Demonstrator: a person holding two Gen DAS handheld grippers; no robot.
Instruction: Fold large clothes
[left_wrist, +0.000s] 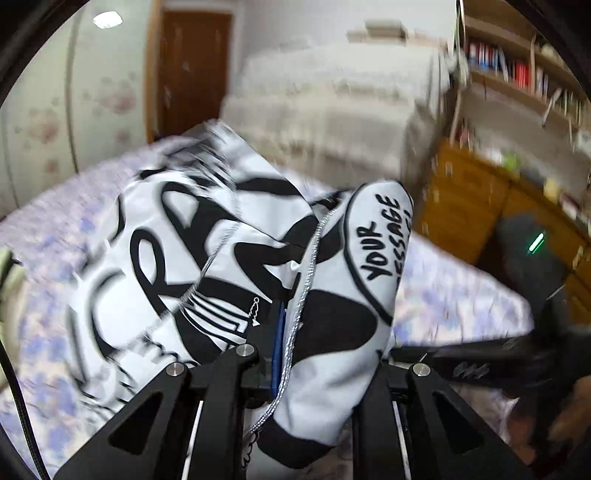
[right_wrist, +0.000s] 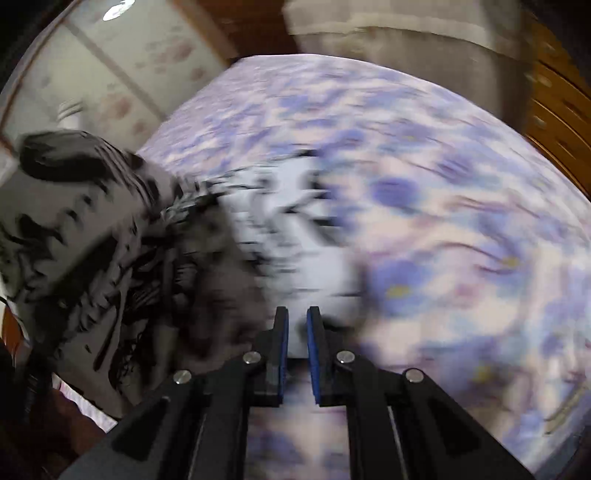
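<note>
Here the left tongs (left_wrist: 295, 343) grip the garment (left_wrist: 207, 258), a white piece with bold black print and a silver cord (left_wrist: 306, 280), bunched between the pads and lifted over the bed (left_wrist: 48, 229). The cloth drapes across the right finger and hides it. In the right wrist view the right tongs (right_wrist: 297, 332) stand nearly closed with a thin gap between the blue pads (right_wrist: 283, 343); pale fabric seems to sit in that gap, though blur makes this unsure. The garment spreads leftward over the floral bed, partly raised. A bookshelf (left_wrist: 517, 74) stands beyond the bed.
</note>
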